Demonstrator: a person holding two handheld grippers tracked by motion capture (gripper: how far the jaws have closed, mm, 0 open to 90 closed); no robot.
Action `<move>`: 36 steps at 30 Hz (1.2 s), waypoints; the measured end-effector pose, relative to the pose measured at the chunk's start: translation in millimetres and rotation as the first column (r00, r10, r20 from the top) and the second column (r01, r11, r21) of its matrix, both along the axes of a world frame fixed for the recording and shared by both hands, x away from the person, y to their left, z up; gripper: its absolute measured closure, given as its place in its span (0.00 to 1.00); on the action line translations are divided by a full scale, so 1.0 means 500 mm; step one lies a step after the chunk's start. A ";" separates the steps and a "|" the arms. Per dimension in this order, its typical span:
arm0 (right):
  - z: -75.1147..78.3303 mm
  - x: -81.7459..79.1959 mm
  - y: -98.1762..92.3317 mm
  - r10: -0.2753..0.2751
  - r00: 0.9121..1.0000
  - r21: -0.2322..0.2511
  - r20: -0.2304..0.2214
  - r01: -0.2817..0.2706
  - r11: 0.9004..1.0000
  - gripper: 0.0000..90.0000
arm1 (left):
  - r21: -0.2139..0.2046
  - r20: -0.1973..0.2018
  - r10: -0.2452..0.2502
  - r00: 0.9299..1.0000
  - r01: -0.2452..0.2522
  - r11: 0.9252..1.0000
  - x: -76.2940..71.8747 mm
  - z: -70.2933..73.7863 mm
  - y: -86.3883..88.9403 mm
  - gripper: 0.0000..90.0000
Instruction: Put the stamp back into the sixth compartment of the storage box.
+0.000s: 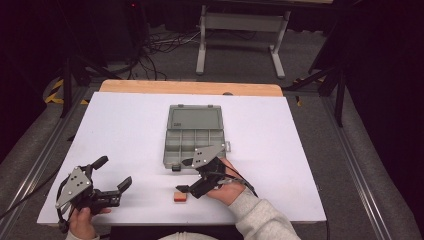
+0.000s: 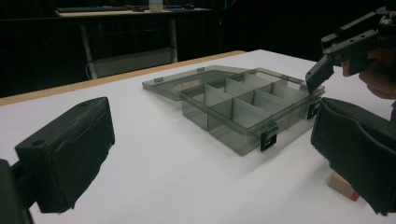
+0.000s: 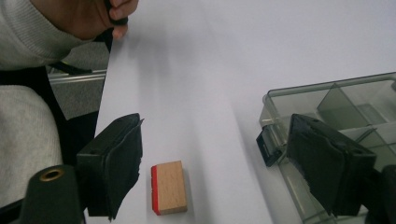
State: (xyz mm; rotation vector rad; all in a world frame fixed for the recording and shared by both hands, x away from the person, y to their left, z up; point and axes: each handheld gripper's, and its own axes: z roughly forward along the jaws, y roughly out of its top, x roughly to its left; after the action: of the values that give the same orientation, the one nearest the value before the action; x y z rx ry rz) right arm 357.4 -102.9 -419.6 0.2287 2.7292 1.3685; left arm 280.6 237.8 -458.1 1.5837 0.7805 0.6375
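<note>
Wooden block (image 3: 169, 187) with one red face: flat on the white surface (image 1: 125, 130), near the front edge, just in front of the compartment box (image 1: 192, 142) and apart from it. In the right gripper view, positioned between the two black jaws, close beside the left jaw, no pad contact visible.

Right gripper (image 1: 182, 177): held low over the block, jaws apart by more than the block's width, nothing gripped. One jaw just beside the box's front latch (image 3: 267, 145).

Compartment box: translucent grey, lid laid open and flat toward the far side, dividers visible, compartments bare as far as can be seen in the left gripper view.

Left gripper (image 1: 114, 172): near the front left corner of the surface, well apart from block and box, jaws wide apart, nothing between them. Aimed toward the box.

Beyond the surface: wooden edge strip (image 1: 190, 88), grey floor with cables (image 1: 155, 50), legs of a light metal frame (image 1: 240, 30).
</note>
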 end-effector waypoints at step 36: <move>-0.024 -0.019 0.046 0.116 0.992 -0.239 -0.058 -0.127 0.963 0.37 | 0.000 -0.004 -0.005 1.000 0.005 1.000 0.001 0.000 0.000 0.01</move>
State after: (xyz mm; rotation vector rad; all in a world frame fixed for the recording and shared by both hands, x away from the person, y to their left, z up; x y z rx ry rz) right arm 347.7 -79.8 -431.5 0.0759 2.9560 1.0500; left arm 281.1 237.6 -458.4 1.5871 0.7793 0.6312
